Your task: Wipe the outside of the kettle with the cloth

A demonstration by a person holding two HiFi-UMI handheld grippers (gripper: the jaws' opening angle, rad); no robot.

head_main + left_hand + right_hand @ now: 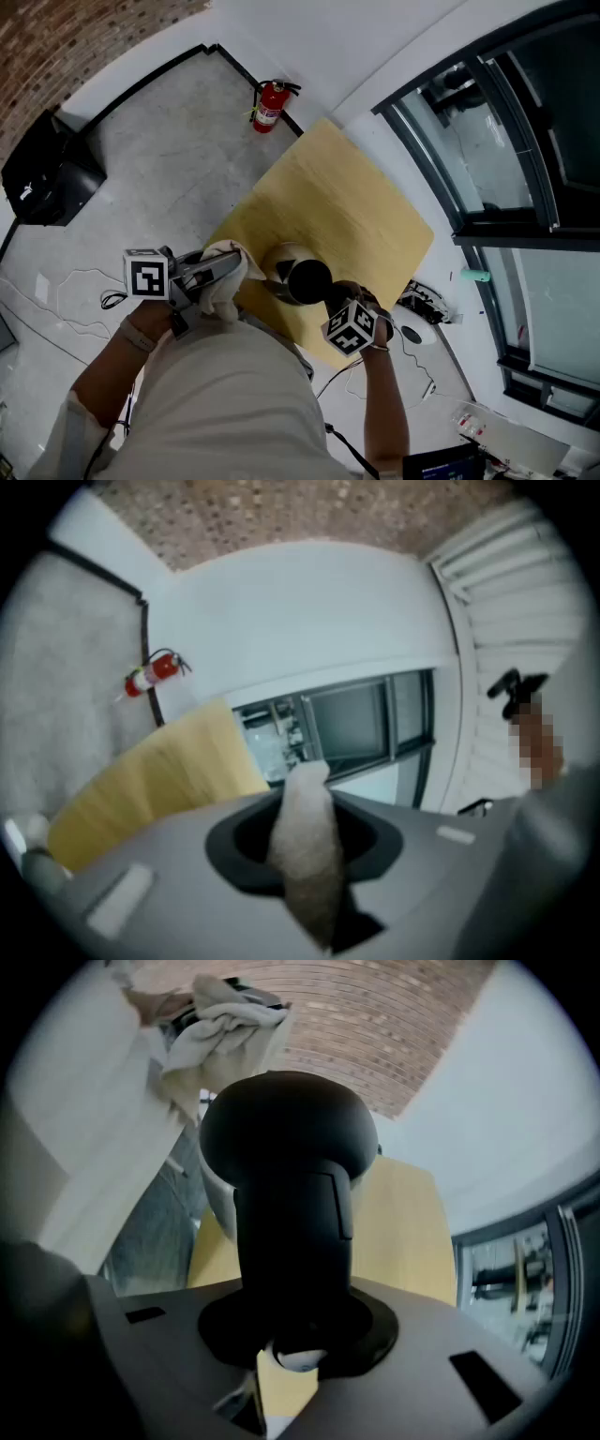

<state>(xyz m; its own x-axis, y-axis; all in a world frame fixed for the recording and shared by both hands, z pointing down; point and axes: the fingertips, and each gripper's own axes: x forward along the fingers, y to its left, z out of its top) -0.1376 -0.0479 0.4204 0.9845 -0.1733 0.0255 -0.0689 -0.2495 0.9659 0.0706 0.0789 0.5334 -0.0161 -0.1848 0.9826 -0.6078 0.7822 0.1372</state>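
The right gripper (pixel 336 302), pointing down, had its jaws clamped on the kettle's (pixel 298 272) black handle (pixel 292 1232), a grip that would steady it near the wooden surface's (pixel 347 206) 6 o'clock edge. At the kettle's 9 o'clock, the left gripper's (pixel 223 267) jaws pinched the white cloth (pixel 305 841), possibly touching its side, ready for wiping.

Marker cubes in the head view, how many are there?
2. One cube rides on the left gripper, which grips the cloth; the other cube rides on the right gripper, clamped on the kettle. None looks hidden.
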